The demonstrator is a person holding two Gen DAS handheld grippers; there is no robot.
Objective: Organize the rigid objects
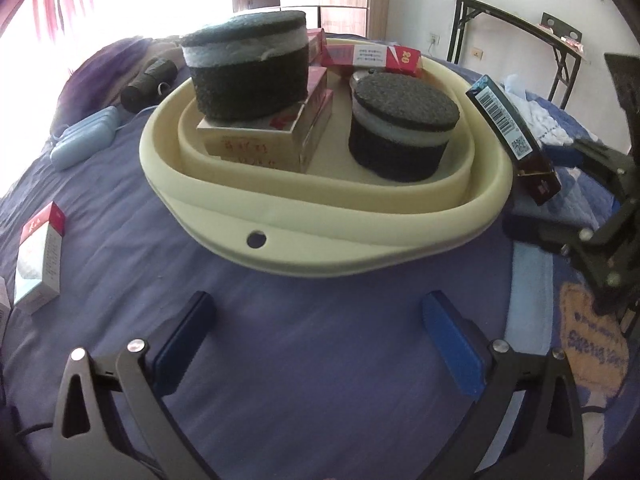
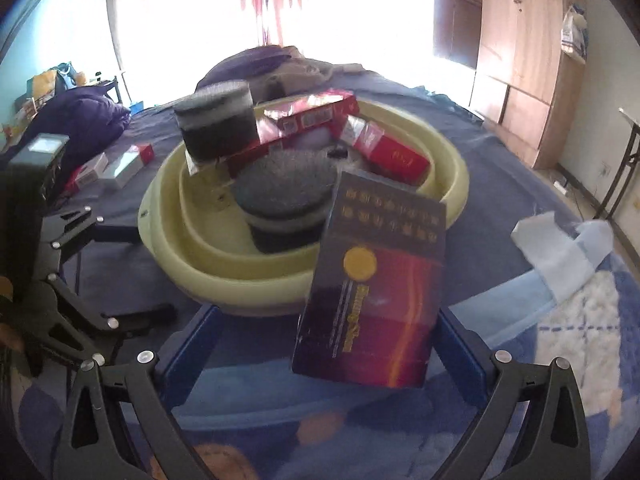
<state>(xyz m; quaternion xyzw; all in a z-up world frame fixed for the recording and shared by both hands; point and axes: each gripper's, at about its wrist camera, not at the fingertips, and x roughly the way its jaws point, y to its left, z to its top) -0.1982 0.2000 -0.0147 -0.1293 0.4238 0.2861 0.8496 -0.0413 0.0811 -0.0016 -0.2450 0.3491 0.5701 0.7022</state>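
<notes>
Dark box (image 2: 372, 280) is gripped by the right gripper (image 2: 326, 344) at the basin (image 2: 224, 280) rim; the left gripper (image 1: 320, 332) is held wide open, empty, over bare bedspread (image 1: 304, 380)

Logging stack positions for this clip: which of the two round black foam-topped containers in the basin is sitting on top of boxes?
The taller container, at the basin's left in the left wrist view, stands on stacked boxes. The shorter one sits on the basin floor.

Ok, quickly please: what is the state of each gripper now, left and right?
Left gripper: open, holding nothing, above the blue bedsheet.
Right gripper: holding a dark red box by the cream basin; its grip cannot be told.
</notes>
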